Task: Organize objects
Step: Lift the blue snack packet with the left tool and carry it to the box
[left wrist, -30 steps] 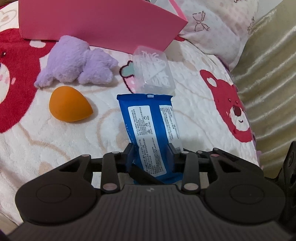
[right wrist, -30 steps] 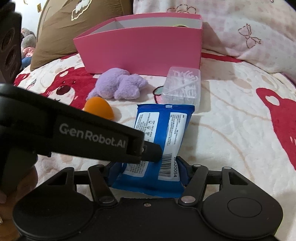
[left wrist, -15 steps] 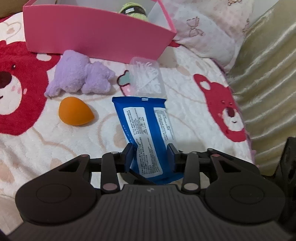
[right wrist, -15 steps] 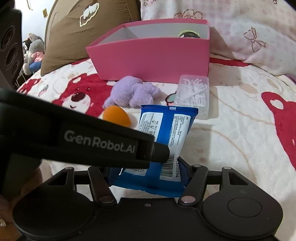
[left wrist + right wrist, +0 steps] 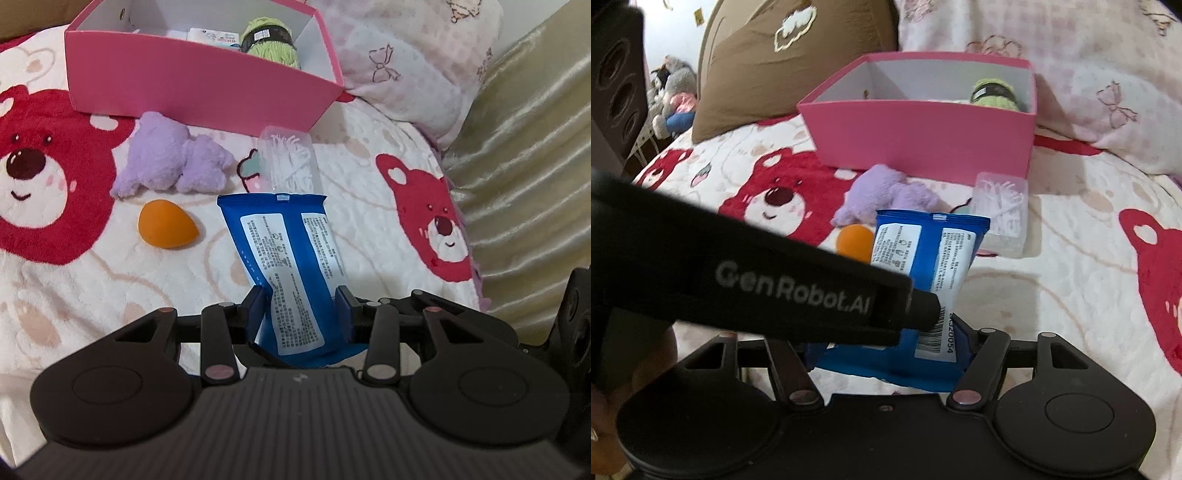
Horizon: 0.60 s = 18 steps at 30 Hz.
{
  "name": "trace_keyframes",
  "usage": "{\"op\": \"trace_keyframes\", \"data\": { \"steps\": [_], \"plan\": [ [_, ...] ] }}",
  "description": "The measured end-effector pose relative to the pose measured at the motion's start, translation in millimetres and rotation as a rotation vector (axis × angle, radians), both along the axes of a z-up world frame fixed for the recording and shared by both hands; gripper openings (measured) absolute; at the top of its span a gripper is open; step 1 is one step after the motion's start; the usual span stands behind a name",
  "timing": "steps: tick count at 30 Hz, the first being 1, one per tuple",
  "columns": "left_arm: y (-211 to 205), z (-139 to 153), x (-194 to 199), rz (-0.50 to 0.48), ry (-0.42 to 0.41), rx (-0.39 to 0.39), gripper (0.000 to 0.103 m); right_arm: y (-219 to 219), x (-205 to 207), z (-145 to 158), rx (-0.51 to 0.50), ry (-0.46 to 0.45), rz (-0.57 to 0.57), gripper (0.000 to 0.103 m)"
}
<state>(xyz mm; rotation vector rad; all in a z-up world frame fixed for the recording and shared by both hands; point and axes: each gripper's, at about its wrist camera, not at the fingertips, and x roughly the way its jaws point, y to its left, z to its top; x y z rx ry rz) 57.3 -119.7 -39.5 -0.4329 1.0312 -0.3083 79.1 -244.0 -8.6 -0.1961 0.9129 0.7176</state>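
Observation:
A blue wipes packet (image 5: 284, 240) hangs lifted above the bear blanket, held by its lower end. My left gripper (image 5: 301, 299) is shut on it, pads pressing both long edges. In the right wrist view the same packet (image 5: 923, 243) sits between the jaws of my right gripper (image 5: 886, 343), which are opening but still touch its edges; the left gripper's finger (image 5: 812, 291) crosses in front. Beyond lie an orange sponge (image 5: 166, 223), a purple plush (image 5: 170, 162) and a clear box of floss picks (image 5: 290, 166), all in front of the open pink box (image 5: 184, 81).
Green yarn (image 5: 269, 37) and a white packet lie inside the pink box. A pink pillow (image 5: 406, 55) and gold fabric (image 5: 517, 166) bound the right side. A brown pillow (image 5: 775, 55), stuffed toys (image 5: 672, 99) and a black speaker (image 5: 617, 81) stand at the far left.
Both grippers have risen with the blue packet, which is off the blanket. The pink box's inside has come into view.

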Motion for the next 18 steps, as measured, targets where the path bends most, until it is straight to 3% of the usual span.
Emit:
{"op": "trace_keyframes", "data": {
  "steps": [18],
  "plan": [
    [15,73,-12,-0.016,-0.028,0.084,0.038,15,-1,61,0.046,0.052,0.021,0.072]
  ]
}}
